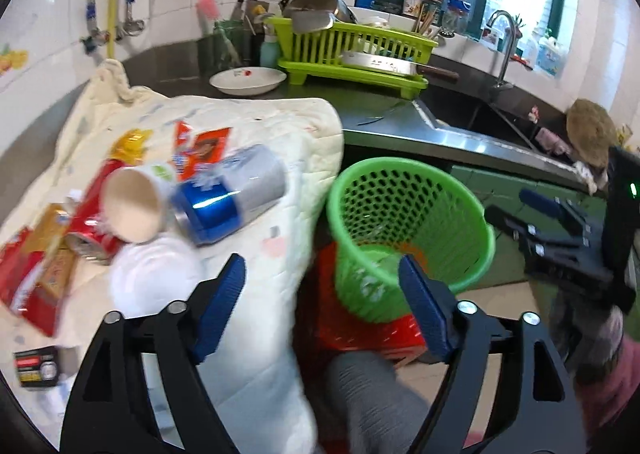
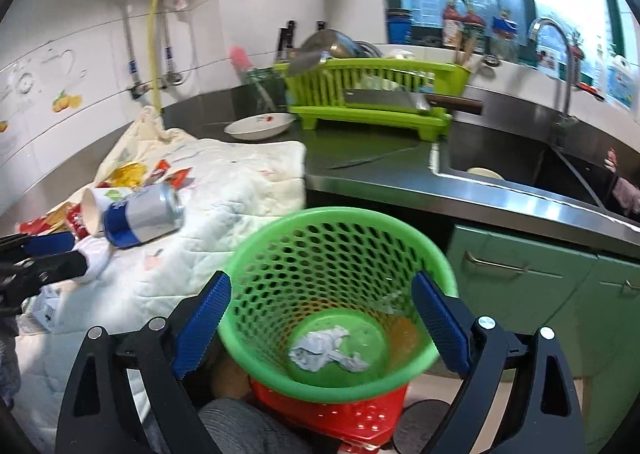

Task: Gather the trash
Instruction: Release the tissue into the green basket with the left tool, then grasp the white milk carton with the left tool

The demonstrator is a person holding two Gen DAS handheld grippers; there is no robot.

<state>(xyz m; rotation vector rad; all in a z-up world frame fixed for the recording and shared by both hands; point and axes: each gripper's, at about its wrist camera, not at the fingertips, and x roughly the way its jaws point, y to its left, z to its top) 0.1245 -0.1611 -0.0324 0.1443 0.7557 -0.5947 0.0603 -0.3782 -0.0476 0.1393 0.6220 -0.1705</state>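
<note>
A blue-and-silver aluminium drink can (image 1: 230,196) lies on its side on a cream quilted cloth (image 1: 248,126) spread over the dark desk (image 1: 372,114). In the right wrist view its long axis runs roughly left to right, the top end toward the right and the blue end toward a white paper cup (image 1: 134,206). The cup also lies on its side, touching the can, its open mouth toward the left wrist camera. Behind and beside it lie a red drink can (image 1: 90,226), a gold foil wrapper (image 1: 130,144), and red and orange paper packets (image 1: 202,150); a white crumpled wad (image 1: 154,282) lies just in front.

A green perforated plastic basket (image 2: 340,254) stands upright on a red plastic crate (image 2: 340,414) off the desk edge, right of the cloth, with a crumpled white paper ball (image 2: 328,346) at its bottom.

The left tongs (image 1: 322,294) are spread wide apart, empty, above the cloth edge. The right tongs (image 2: 322,322) are likewise wide apart, straddling the basket's near rim and holding nothing.
</note>
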